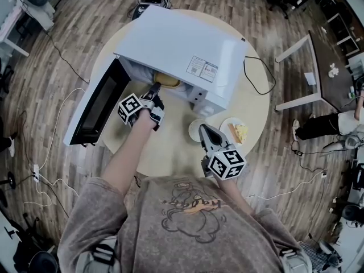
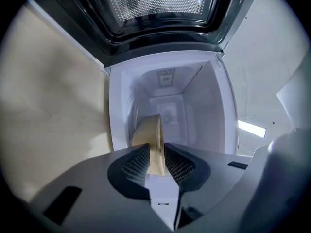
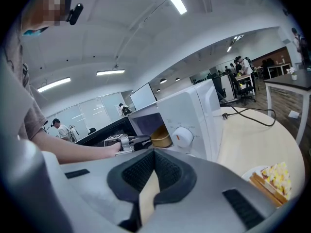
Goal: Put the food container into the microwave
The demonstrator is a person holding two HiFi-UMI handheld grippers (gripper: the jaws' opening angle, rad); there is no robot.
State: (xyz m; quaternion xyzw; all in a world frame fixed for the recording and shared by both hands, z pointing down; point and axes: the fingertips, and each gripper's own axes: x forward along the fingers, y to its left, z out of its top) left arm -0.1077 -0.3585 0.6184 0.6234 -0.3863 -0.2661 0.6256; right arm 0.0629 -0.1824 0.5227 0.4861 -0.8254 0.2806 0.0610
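Observation:
The white microwave [image 1: 187, 56] lies on a round wooden table [image 1: 170, 147], its door [image 1: 96, 104] swung open to the left. My left gripper [image 1: 154, 90] is shut on the rim of the tan food container [image 1: 168, 79], which sits just inside the mouth of the cavity. In the left gripper view the container [image 2: 148, 130] stands edge-on between the pads of the left gripper [image 2: 155, 149], with the white cavity [image 2: 194, 106] ahead. My right gripper [image 1: 205, 131] hovers over the table in front of the microwave; its jaws are shut and hold nothing, as the right gripper [image 3: 154, 154] view shows.
A white plate with a slice of cake or sandwich [image 1: 239, 132] sits at the table's right, also in the right gripper view as the plate [image 3: 272, 178]. A black power cable [image 1: 259, 78] trails off the table's right side. Desks and people are around the room.

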